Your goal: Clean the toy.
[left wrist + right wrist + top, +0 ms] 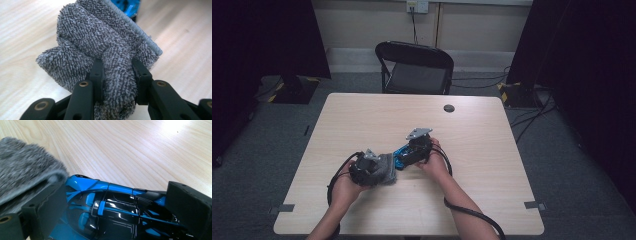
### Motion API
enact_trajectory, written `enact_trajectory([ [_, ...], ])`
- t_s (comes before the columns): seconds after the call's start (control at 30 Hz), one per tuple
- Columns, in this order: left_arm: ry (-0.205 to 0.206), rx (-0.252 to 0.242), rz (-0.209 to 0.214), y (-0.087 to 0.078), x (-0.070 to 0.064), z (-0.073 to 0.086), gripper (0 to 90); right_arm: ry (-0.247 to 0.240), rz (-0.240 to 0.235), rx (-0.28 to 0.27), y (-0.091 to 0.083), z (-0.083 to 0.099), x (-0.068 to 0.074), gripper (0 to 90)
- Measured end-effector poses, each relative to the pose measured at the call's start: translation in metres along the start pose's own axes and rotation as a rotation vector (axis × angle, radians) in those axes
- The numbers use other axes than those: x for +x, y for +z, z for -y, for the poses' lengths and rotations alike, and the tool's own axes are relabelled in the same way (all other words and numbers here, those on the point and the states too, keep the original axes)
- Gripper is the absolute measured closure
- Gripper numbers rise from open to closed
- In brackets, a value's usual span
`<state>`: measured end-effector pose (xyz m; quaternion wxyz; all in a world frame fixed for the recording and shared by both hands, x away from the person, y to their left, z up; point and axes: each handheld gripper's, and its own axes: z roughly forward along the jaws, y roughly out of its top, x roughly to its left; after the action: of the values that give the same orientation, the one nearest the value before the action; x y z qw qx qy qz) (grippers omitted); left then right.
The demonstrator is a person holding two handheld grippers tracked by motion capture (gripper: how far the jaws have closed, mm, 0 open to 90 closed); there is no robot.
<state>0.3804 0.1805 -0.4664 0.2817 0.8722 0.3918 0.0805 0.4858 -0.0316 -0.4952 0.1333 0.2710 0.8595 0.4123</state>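
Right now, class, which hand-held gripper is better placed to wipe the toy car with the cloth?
The left hand-held gripper: its jaws are shut on the grey cloth, which lies right beside the blue toy car. The right hand-held gripper is busy holding that car between its jaws.

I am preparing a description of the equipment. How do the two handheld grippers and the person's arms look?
Both the left gripper and the right gripper are black, each topped by a grey three-cornered plate. A thick black cable trails from each. In the gripper views the jaws are matte black with brass-coloured pivot pins and blocky pads. The forearms are bare, with no sleeves visible.
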Motion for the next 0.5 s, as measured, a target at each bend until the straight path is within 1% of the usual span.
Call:
enact_trajectory([
  [0.03, 0.009, 0.002, 0.002, 0.0, -0.002, 0.001, 67.2, 0.0, 0.001, 0.0, 0.0, 0.0, 0.0, 3.8],
  [0.13, 0.016, 0.006, 0.016, 0.0, -0.007, 0.002, 67.2, 0.001, 0.0, 0.0, 0.0, 0.0, 0.0, 3.8],
  [0.23, 0.031, 0.012, 0.029, 0.0, -0.013, 0.001, 67.2, 0.0, 0.001, 0.004, 0.0, 0.0, 0.0, 3.8],
  [0.33, 0.046, 0.012, 0.033, 0.001, -0.018, 0.0, 67.2, 0.001, 0.0, 0.001, 0.0, 0.0, 0.0, 3.8],
  [0.43, 0.046, 0.008, 0.047, 0.002, -0.022, 0.0, 67.2, 0.001, 0.001, 0.002, 0.0, 0.0, 0.0, 3.8],
  [0.47, 0.056, 0.008, 0.046, 0.002, -0.023, 0.0, 67.3, 0.0, 0.0, 0.002, 0.0, 0.0, 0.0, 3.8],
  [0.5, 0.055, 0.005, 0.055, 0.003, -0.024, 0.0, 67.3, 0.001, 0.001, 0.003, 0.0, 0.0, 0.0, 3.8],
])
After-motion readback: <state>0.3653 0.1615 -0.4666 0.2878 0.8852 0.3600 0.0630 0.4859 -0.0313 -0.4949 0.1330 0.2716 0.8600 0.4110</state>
